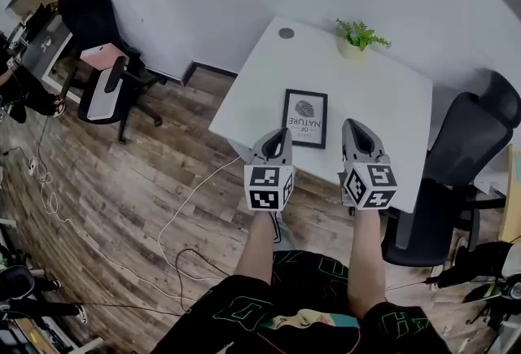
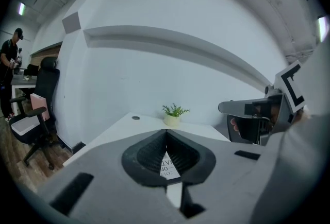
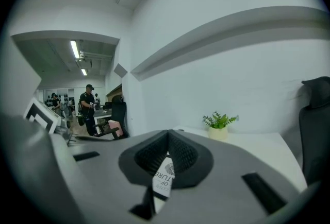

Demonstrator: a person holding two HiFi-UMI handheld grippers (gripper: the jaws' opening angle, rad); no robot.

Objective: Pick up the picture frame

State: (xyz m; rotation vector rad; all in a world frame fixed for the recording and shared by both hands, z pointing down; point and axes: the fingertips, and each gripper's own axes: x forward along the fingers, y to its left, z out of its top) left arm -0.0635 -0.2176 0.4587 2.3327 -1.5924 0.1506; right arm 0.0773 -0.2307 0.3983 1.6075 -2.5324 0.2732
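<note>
A black picture frame (image 1: 305, 118) with a leaf print and lettering lies flat on the white table (image 1: 383, 96), near its front edge. My left gripper (image 1: 281, 135) hovers just short of the frame's front left corner, jaws shut and empty. On the other side, my right gripper (image 1: 355, 129) sits to the right of the frame, also shut with nothing in it. In the left gripper view the frame's print (image 2: 167, 165) peeks through the gap under the closed jaws; the right gripper view shows the same picture frame (image 3: 164, 178) the same way.
A small potted plant (image 1: 356, 37) stands at the table's back edge, and a round grommet (image 1: 286, 32) sits at the back left. A black office chair (image 1: 456, 173) is at the table's right. Another chair (image 1: 102, 59) and cables (image 1: 175, 222) are on the wooden floor to the left.
</note>
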